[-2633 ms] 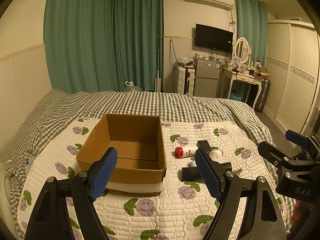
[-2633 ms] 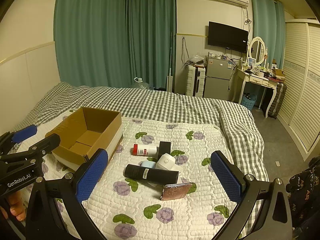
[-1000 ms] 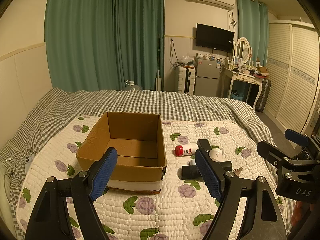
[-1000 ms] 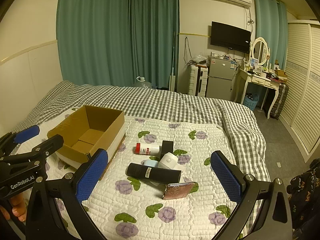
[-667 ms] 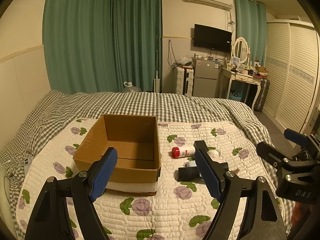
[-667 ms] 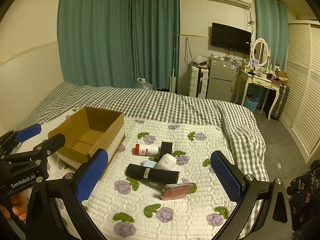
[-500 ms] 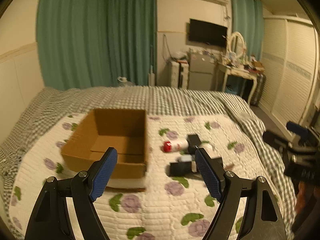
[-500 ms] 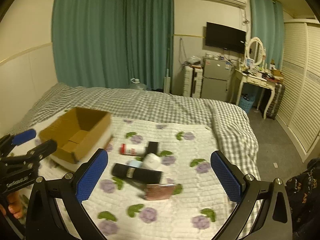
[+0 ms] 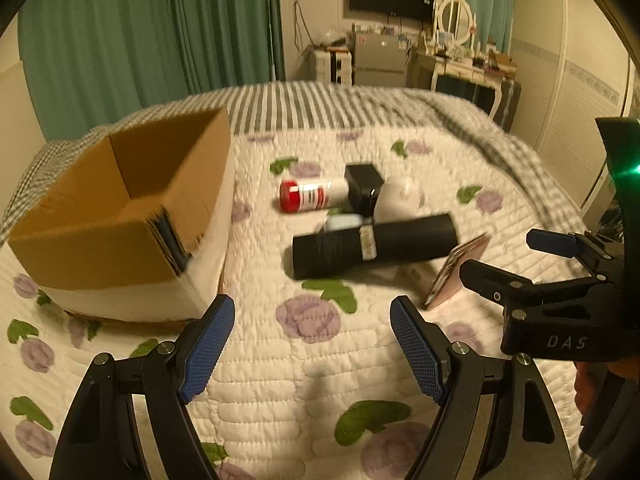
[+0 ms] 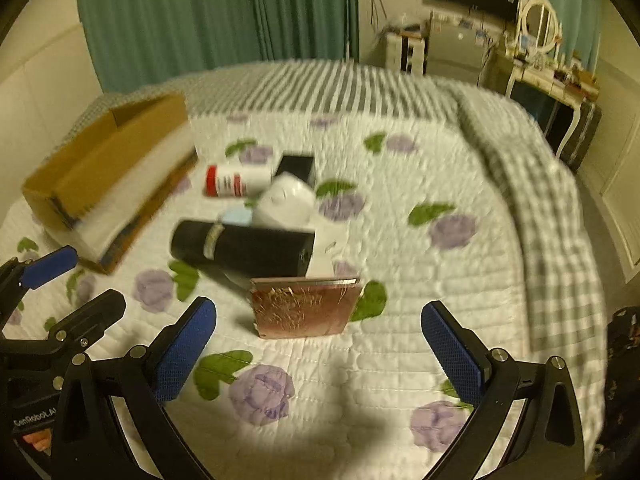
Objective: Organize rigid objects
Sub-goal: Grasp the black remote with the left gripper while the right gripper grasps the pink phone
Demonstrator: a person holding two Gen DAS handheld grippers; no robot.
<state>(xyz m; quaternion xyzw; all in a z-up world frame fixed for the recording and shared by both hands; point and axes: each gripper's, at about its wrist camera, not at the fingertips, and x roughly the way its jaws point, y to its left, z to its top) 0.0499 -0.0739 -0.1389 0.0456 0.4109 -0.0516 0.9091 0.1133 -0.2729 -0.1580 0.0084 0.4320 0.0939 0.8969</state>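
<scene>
An open cardboard box [image 9: 120, 216] sits on the quilted bed, also in the right wrist view [image 10: 108, 168]. Beside it lies a pile: a black cylinder [image 9: 372, 246] [image 10: 244, 248], a red-capped white bottle [image 9: 310, 195] [image 10: 236, 181], a small black box [image 9: 363, 186] [image 10: 296, 168], a white rounded object [image 10: 286, 200] and a pink flat case [image 10: 306, 307] [image 9: 456, 270] leaning on the cylinder. My left gripper [image 9: 316, 344] is open and empty, short of the cylinder. My right gripper [image 10: 318, 352] is open and empty, just short of the pink case.
The flowered quilt [image 9: 304, 364] covers the bed, with a grey checked blanket [image 10: 536, 184] at its far and right sides. Green curtains, a fridge, a dressing table [image 9: 460, 64] and a wardrobe stand beyond the bed.
Both grippers have moved forward and down toward the pile, which now looks much larger and nearer. The frames are motion-blurred. Both stay open.
</scene>
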